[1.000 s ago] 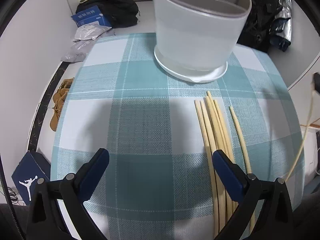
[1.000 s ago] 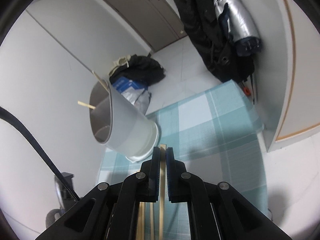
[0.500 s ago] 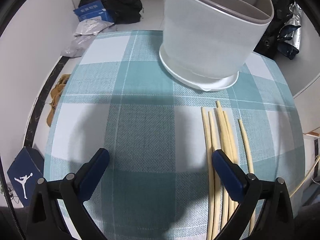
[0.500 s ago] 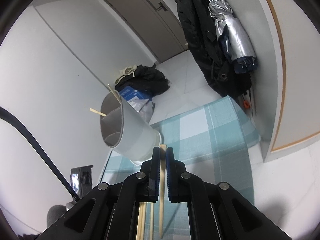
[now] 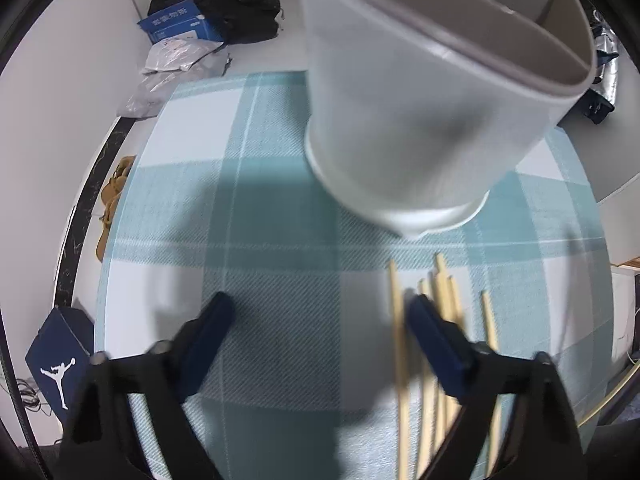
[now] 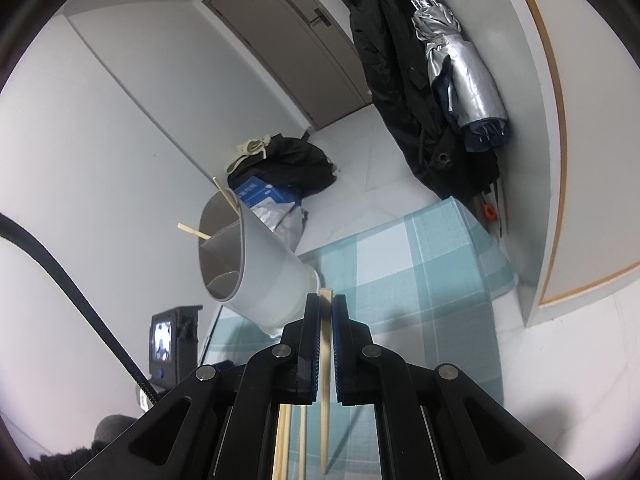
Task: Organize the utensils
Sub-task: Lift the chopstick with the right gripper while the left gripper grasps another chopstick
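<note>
A white divided utensil holder (image 5: 420, 120) stands on the teal checked cloth (image 5: 280, 220). Several loose wooden chopsticks (image 5: 440, 300) lie in front of it, to the right. My left gripper (image 5: 320, 312) hangs over the cloth just short of the holder. Its jaws are closing with only cloth between them, apart from one chopstick (image 5: 396, 320) showing just inside the right finger. My right gripper (image 6: 326, 300) is raised above the table and shut on a single chopstick (image 6: 324, 420). In that view the holder (image 6: 264, 280) has two chopsticks (image 6: 192, 231) sticking out of it.
A blue box (image 5: 176, 24), a black bag (image 5: 240, 4) and plastic packets (image 5: 172, 60) lie on the floor beyond the table. A dark shoebox (image 5: 56, 360) sits at lower left. Coats (image 6: 400, 80) and a silver umbrella (image 6: 460, 64) hang by the door. The cloth's right edge (image 6: 496, 256) nears the wall.
My left gripper moved toward the holder, which now looms larger, and its jaws have narrowed. The right gripper rose slightly at first, then held still, shut on its chopstick.
</note>
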A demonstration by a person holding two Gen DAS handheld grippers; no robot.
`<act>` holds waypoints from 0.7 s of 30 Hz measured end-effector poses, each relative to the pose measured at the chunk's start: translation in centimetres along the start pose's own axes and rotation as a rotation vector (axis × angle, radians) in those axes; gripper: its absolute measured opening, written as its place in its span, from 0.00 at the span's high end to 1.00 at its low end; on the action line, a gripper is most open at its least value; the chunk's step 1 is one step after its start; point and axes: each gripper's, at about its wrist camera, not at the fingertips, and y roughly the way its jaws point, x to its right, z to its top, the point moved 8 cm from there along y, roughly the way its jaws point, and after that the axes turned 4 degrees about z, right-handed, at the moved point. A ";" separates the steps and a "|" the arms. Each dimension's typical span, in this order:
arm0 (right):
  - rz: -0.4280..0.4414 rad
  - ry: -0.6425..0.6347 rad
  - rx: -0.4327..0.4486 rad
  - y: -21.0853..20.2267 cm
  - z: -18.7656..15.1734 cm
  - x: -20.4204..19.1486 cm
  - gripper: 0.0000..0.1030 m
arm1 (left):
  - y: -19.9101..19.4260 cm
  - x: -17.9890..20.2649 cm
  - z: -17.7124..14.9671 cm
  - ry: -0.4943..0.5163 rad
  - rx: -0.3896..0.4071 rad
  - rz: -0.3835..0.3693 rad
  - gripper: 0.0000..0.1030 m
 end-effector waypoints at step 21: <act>-0.028 -0.025 0.000 0.2 -0.5 -0.2 0.95 | -1.4 -1.3 0.0 -0.161 0.009 -0.185 1.00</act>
